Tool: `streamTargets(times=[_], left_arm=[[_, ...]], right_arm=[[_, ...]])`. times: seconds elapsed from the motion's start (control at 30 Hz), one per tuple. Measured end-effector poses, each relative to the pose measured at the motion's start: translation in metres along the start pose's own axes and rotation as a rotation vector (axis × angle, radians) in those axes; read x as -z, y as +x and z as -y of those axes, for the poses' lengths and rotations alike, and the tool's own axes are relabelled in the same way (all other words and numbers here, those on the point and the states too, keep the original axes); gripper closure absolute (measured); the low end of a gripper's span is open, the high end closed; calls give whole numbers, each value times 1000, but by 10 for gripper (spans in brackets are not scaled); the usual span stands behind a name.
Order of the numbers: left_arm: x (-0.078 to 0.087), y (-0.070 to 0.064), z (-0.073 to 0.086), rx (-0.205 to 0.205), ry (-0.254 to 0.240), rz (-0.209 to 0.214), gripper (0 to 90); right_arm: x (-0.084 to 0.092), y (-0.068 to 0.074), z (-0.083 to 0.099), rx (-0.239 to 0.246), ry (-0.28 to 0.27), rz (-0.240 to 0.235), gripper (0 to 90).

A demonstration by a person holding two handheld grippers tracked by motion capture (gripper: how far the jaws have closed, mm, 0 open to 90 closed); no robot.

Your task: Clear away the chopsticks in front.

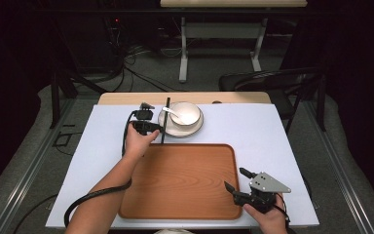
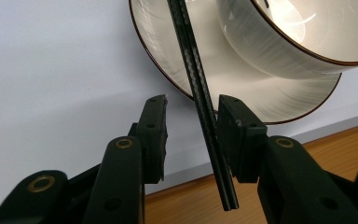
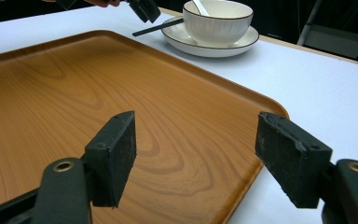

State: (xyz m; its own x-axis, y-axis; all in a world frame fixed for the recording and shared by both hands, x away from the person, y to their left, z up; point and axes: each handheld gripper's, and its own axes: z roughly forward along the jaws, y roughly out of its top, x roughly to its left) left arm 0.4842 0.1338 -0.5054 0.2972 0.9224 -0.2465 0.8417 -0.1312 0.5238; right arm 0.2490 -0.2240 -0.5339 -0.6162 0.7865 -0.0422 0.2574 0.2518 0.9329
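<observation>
Two black chopsticks (image 2: 205,107) between left gripper (image 2: 191,128) jaws, hand low

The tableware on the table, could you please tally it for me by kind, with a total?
Plate: 1
Bowl: 1, standing on the plate
Spoon: 1, resting in the bowl
Chopsticks: 2, a black pair lying together against the plate's edge, between the left gripper jaws
Wooden tray: 1
Total: 6

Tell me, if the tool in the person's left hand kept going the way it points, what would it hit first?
Probably the rim of the white plate just past the left tool, whose open jaws straddle the black chopsticks; depth is hard to judge. The bowl sits beyond.
</observation>
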Motion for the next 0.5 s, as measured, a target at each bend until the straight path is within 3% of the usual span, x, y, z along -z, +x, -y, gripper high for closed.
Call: streamTargets(times=[0.5], left_arm=[[-6,1,0,20,43,0,684]], right_arm=[[0,0,0,-1,1,-1,291]])
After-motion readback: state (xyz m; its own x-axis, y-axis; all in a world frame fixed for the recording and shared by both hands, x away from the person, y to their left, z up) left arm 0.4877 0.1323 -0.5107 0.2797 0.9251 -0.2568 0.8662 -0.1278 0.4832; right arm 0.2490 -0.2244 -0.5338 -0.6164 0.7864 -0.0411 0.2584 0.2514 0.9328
